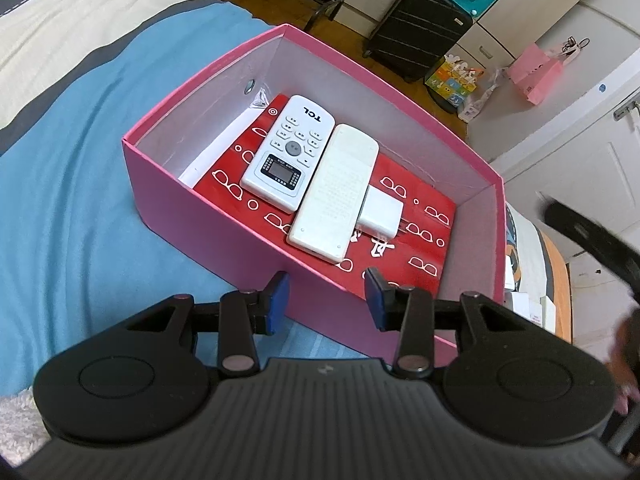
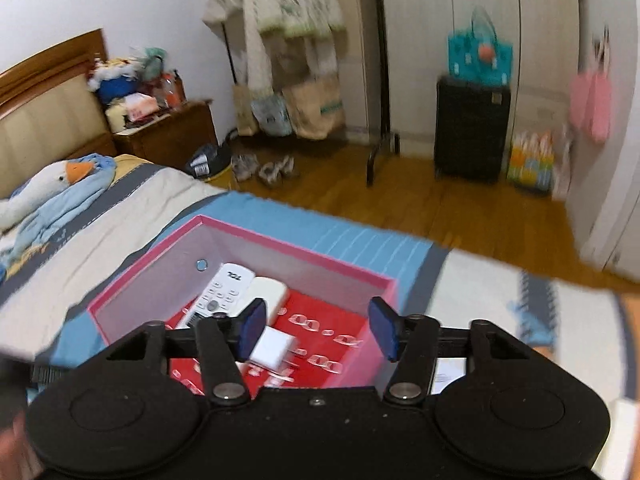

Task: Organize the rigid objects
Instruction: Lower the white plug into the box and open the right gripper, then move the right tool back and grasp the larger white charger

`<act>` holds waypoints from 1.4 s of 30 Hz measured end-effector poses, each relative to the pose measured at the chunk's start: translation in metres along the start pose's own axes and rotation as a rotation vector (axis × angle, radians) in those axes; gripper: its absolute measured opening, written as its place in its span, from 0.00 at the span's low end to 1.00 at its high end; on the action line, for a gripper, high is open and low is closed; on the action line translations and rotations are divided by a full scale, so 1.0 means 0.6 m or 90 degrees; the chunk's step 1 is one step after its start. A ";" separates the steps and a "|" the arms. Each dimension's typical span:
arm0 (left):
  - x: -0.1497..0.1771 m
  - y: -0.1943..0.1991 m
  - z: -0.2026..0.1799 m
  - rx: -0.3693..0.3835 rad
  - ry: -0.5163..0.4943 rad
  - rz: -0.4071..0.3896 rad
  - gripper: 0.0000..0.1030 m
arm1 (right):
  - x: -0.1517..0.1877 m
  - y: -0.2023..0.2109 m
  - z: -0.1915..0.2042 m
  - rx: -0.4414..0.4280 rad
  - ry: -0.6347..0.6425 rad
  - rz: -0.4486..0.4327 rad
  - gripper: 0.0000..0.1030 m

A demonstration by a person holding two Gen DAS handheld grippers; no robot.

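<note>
A pink box (image 1: 180, 208) stands open on the bed. On a red printed sheet (image 1: 424, 216) inside it lie a white TCL remote (image 1: 288, 152), a second white remote (image 1: 334, 192) face down, and a white charger (image 1: 380, 212). My left gripper (image 1: 328, 292) is open and straddles the box's near wall, one finger outside and one inside, with no pad pressing on it. My right gripper (image 2: 318, 328) hovers open and empty over the box (image 2: 296, 246), above the charger (image 2: 272, 350) and beside the TCL remote (image 2: 220, 292) and the second remote (image 2: 268, 292).
The box rests on a blue and cream bed cover (image 1: 80, 200). A goose plush (image 2: 48, 188) lies near the headboard. A nightstand (image 2: 168, 132), a black suitcase (image 2: 472, 132) and bags stand on the wooden floor beyond the bed's edge. A dark blurred shape (image 1: 592, 240) shows at the right.
</note>
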State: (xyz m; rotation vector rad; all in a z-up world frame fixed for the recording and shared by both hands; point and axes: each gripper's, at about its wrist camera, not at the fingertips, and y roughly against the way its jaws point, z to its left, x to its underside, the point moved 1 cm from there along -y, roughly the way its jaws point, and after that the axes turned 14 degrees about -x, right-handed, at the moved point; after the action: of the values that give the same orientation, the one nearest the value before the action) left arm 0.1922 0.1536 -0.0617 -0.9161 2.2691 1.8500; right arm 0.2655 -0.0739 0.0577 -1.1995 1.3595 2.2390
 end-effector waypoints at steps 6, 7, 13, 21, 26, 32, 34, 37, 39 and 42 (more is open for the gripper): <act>-0.002 -0.001 -0.004 -0.010 -0.002 0.003 0.39 | 0.027 0.093 -0.048 0.041 0.034 0.023 0.68; -0.003 -0.001 -0.003 -0.009 -0.001 0.007 0.40 | 0.031 0.100 -0.059 0.038 0.032 0.039 0.68; -0.001 -0.001 -0.004 -0.014 -0.002 0.007 0.40 | 0.068 0.124 -0.138 0.017 -0.028 0.103 0.68; -0.001 0.001 -0.009 -0.021 -0.006 0.003 0.40 | 0.152 0.098 -0.229 0.055 -0.114 0.119 0.66; -0.001 0.002 -0.010 -0.026 -0.011 0.001 0.40 | 0.164 0.071 -0.254 0.067 -0.089 0.124 0.62; 0.000 0.002 -0.010 -0.026 -0.015 -0.003 0.40 | 0.180 0.024 -0.263 0.092 -0.050 0.145 0.63; 0.000 0.002 -0.010 -0.027 -0.016 -0.003 0.40 | 0.189 0.010 -0.267 0.102 -0.040 0.152 0.65; 0.000 0.002 -0.011 -0.029 -0.018 -0.004 0.40 | 0.189 0.003 -0.261 0.119 -0.006 0.156 0.65; 0.000 0.002 -0.012 -0.032 -0.020 -0.006 0.40 | 0.187 0.001 -0.267 0.133 -0.012 0.157 0.65; 0.000 0.003 -0.013 -0.033 -0.020 -0.007 0.40 | 0.192 -0.007 -0.286 0.137 -0.039 0.158 0.66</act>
State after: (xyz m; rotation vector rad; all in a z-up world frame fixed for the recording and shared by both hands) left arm 0.1937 0.1469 -0.0580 -0.8977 2.2033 1.9141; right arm 0.2841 -0.2351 -0.0703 -0.9268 1.7566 2.1932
